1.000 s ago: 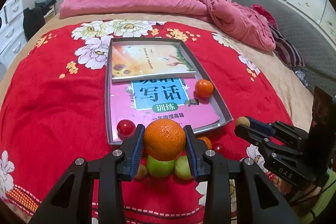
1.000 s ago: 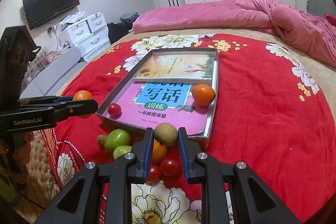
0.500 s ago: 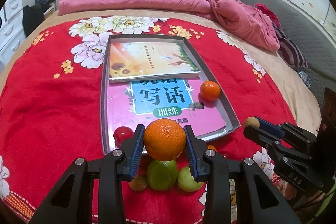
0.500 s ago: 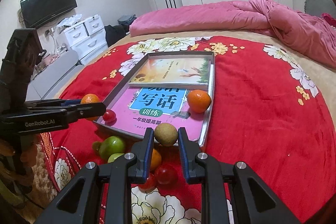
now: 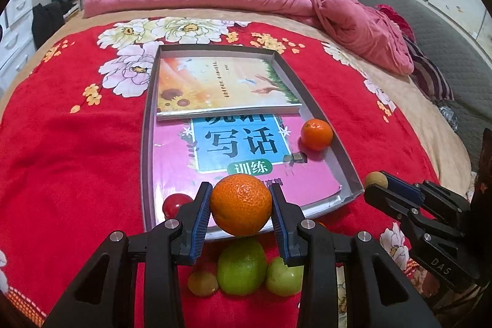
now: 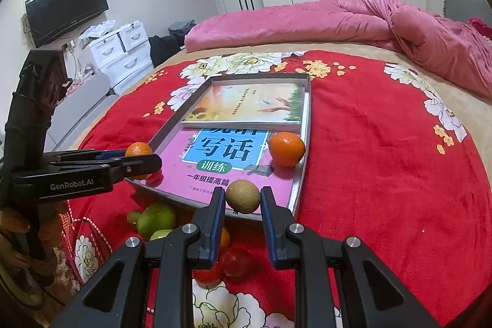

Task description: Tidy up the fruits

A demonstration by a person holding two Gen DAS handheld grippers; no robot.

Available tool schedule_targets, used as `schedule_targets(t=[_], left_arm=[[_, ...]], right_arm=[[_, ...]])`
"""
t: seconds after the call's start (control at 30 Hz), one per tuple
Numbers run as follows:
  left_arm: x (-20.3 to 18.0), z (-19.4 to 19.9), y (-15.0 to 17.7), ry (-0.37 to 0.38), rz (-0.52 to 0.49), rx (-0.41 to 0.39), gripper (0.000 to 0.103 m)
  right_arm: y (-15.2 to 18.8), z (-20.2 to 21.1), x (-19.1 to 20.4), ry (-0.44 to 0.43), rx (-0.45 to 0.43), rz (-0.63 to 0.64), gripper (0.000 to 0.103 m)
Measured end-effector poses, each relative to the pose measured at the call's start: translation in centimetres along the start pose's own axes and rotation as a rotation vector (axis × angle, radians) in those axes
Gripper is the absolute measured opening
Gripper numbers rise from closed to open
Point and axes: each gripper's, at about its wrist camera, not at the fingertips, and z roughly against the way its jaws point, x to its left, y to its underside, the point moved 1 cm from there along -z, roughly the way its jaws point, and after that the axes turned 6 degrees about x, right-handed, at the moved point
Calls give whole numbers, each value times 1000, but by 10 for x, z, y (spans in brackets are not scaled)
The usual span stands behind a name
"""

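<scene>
My left gripper (image 5: 241,205) is shut on an orange mandarin (image 5: 241,204), held over the near edge of the grey tray (image 5: 344,149). My right gripper (image 6: 242,200) is shut on a small brown round fruit (image 6: 243,196) above the tray's near rim (image 6: 299,180). In the tray lie a second mandarin (image 5: 316,134) at the right side and a red fruit (image 5: 175,203) at the near left. On the red blanket in front of the tray sit green fruits (image 5: 241,266), a small yellowish one (image 5: 203,283) and red ones (image 6: 235,262).
Two books (image 5: 227,88) fill the tray's floor. A rumpled pink duvet (image 5: 338,11) lies at the far side of the bed. White drawers (image 6: 123,51) and a wall TV (image 6: 66,8) stand to the left. Bare red blanket (image 6: 384,174) spreads to the right of the tray.
The left gripper has carried the mandarin forward and lower, from above the loose fruits to the tray's near edge. The right gripper with its brown fruit has crept slightly nearer the tray.
</scene>
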Motion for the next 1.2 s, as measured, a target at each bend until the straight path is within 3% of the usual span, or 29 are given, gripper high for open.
schedule_targets(t=[1.2], left_arm=[[-7, -44, 0, 1, -31, 95, 39]], right_arm=[[-12, -35, -3, 66, 48, 57, 24]])
